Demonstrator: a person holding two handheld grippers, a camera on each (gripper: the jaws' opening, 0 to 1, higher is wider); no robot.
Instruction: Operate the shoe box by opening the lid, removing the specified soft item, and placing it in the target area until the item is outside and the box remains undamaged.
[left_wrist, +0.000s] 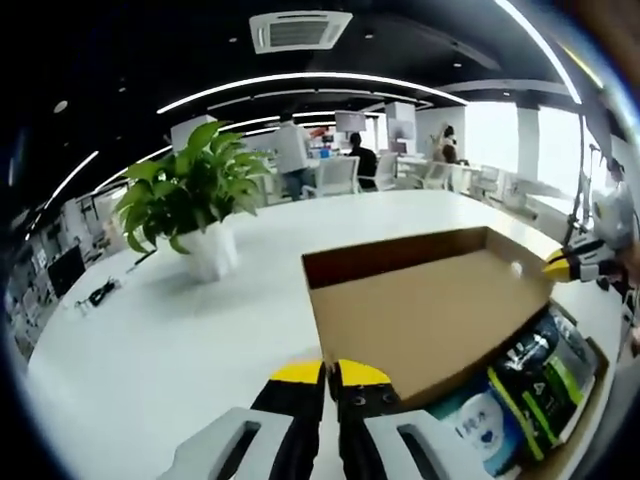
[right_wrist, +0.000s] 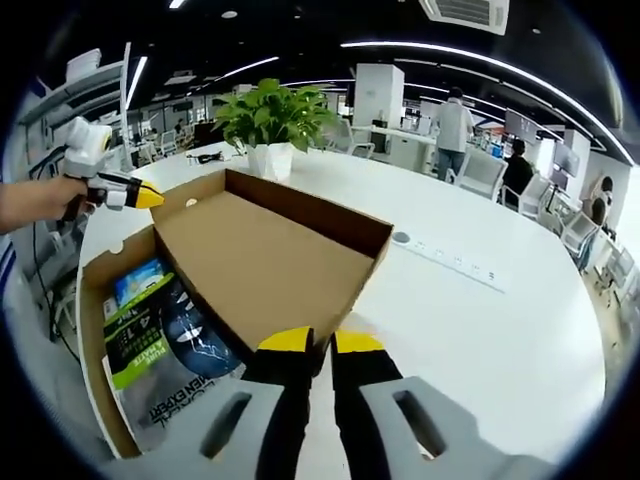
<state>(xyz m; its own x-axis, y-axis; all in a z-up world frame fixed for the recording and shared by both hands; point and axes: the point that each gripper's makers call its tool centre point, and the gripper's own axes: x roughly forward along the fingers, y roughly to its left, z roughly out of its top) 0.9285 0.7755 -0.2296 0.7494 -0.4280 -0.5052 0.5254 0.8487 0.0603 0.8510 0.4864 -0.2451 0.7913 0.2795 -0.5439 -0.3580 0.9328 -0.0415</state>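
Box (right_wrist: 270, 262) sits on the white surface (right_wrist: 500, 330) with its lid (left_wrist: 430, 310) already swung up. Soft packs lie inside, under and beside the raised lid: a blue-and-white pack (left_wrist: 478, 425), and a dark pack with green lettering (right_wrist: 150, 340).

Key relation: in the right gripper view the packs lie down and to the left of the right claw (right_wrist: 320, 342), which sits at the lid's near corner. In the left gripper view they lie down and right of the left claw (left_wrist: 330, 375), also at a lid corner. The dark pack's long axis seems to run along the box's length. Which claw is nearer is hard to call; both look close to the lid edge.

Both claws look pinched narrow, yellow tips almost meeting, nothing visibly between them, though they may be nipping the lid edge; cannot tell.

Packs look glossy, crinkly film, likely to deform under a pinch. A plant (left_wrist: 195, 190) stands beyond the box.
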